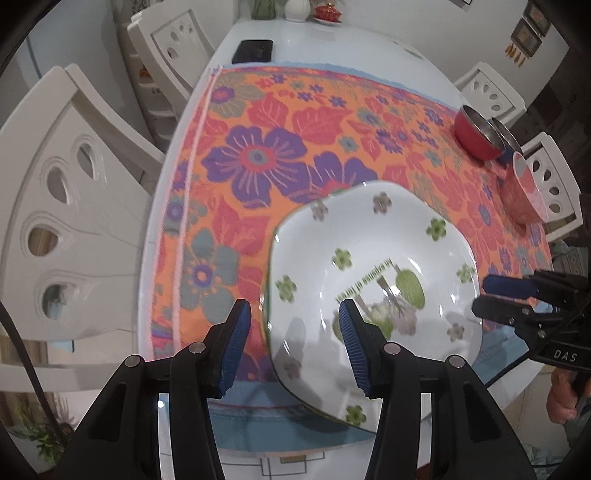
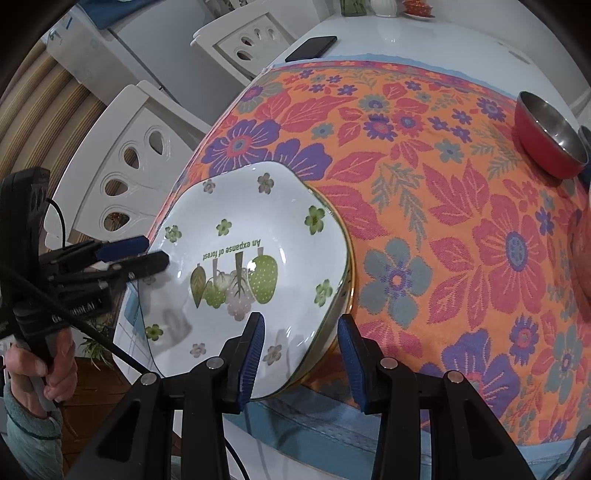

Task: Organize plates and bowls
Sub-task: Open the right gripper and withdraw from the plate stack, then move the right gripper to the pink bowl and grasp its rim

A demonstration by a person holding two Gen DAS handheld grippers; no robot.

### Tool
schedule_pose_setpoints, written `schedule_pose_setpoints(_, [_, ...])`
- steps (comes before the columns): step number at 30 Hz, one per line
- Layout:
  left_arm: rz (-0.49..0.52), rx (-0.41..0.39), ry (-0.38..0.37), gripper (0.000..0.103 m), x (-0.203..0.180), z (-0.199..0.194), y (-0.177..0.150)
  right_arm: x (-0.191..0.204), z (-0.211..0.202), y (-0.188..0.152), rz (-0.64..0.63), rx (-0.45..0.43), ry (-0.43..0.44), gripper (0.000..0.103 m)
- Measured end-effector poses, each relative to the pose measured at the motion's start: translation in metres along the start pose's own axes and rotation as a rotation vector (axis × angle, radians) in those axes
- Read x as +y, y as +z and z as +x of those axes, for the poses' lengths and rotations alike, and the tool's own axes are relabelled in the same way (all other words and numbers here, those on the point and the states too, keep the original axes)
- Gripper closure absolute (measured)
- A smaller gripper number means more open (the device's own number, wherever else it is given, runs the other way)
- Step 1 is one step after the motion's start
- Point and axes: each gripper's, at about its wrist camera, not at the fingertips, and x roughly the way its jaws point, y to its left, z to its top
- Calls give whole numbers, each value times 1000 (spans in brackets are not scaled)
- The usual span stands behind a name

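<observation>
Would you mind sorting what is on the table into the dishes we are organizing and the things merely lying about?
For the job: white floral plate, the gold-rimmed dish under it, red steel-lined bowl, pink patterned bowl.

Lying about: black phone, white vase, red lidded dish, flowered cloth.

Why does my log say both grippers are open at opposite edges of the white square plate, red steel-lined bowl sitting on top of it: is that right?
Not quite. The red steel-lined bowl stands on the floral cloth at the far side, apart from the white square plate; the right wrist view shows it. The left gripper and right gripper are open at opposite edges.
</observation>
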Motion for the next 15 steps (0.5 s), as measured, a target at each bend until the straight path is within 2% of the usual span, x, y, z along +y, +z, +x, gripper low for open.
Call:
schedule_pose_setpoints(4, [16,-31,20,56,-4,-5,14,-4,-5,2,20,-8,-4,63])
schedule_pose_setpoints(10, [54,-75,-4,56,-18,-11,40,-5,-18,9,37,-39,-28,63])
schedule_pose_setpoints(15, [144,-115,-26,56,-42,-16,63,-14,-34,15,90,-74,-58,58])
